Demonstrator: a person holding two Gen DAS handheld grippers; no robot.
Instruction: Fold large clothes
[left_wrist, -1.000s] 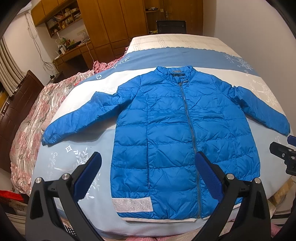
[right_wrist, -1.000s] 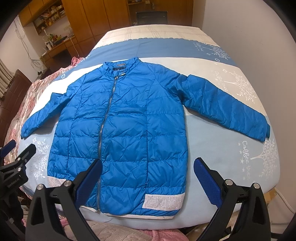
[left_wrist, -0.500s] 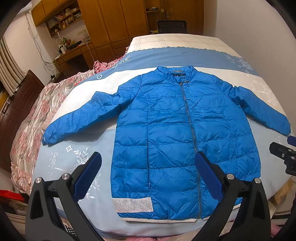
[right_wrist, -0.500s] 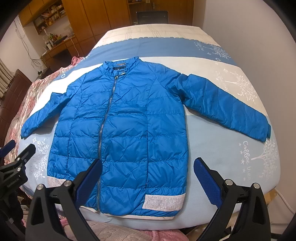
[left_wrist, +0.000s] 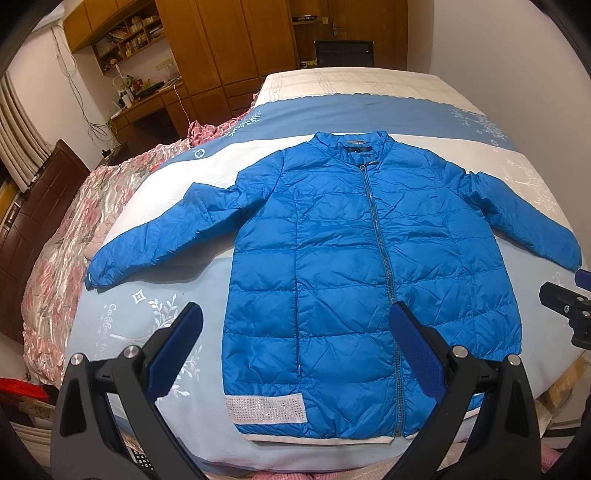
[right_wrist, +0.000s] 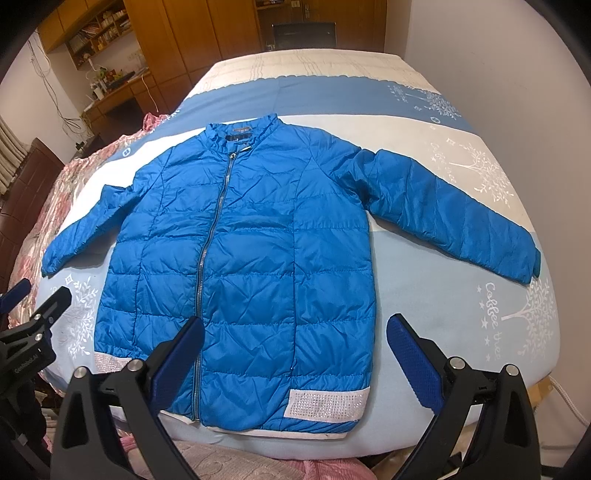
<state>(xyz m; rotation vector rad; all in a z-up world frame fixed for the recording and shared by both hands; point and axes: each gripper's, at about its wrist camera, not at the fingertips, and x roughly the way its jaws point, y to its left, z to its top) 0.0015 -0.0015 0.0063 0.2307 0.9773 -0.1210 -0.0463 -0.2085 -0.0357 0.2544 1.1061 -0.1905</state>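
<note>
On the bed (left_wrist: 155, 317): jacket (left_wrist: 351, 266) lay flat, zipped, front up, collar far, hem at the near edge.
Sleeves: left sleeve (left_wrist: 166, 232) and right sleeve (right_wrist: 450, 218) were spread wide, probably ready to fold inward.
Left gripper (left_wrist: 295, 343): fingers wide apart, empty, above the hem.
Right gripper (right_wrist: 295, 343): likewise spread, holding nothing.
Room: bare cover lay beside both sleeves; the right sleeve's cuff neared the bed's right edge, with a wall (right_wrist: 517, 55) beyond.
</note>
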